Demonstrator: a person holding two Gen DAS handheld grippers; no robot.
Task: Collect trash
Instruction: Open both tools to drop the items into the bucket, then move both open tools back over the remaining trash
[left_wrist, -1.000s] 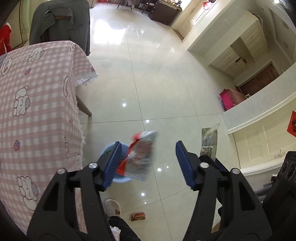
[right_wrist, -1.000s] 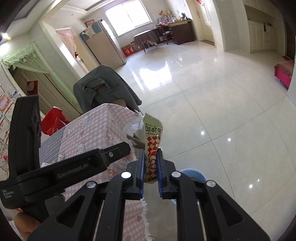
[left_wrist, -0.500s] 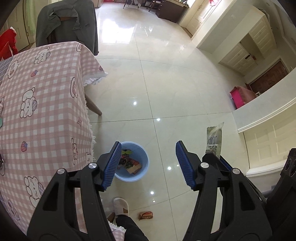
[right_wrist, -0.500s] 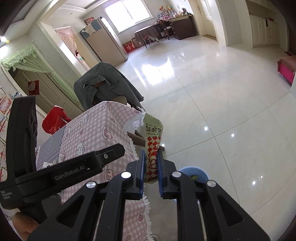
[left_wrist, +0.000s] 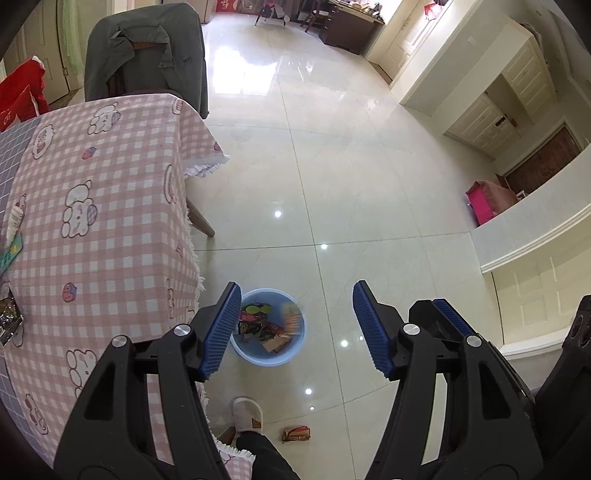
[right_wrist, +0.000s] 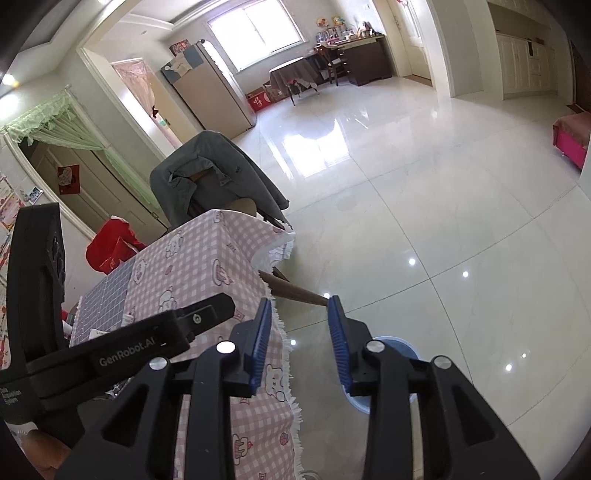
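Both claws hang over a blue plastic basin (left_wrist: 269, 353) on the glossy tiled floor (left_wrist: 332, 184), just beside the counter (left_wrist: 110, 221) draped in a pink gingham cloth printed with cartoon bears. The left claw (left_wrist: 291, 328) stands wide with nothing between its ribbed blue pads (left_wrist: 218, 328); the right claw (right_wrist: 300, 341), whose jaws have just been opening, is parted more narrowly and also empty. Crumpled snack wrappers (left_wrist: 264, 326) in red, yellow and orange lie heaped inside the basin, one blurred against its far wall. Another wrapper (left_wrist: 296, 434) lies on the floor near a slippered foot (left_wrist: 246, 413), apart from the basin, and more packets (left_wrist: 11, 236) rest at the counter's left edge. Such film wrappers are likely feather-light, limp and slick, so a pinch across a flat crimped end should hold best. A grey jacket (left_wrist: 147, 51) drapes the chair behind.
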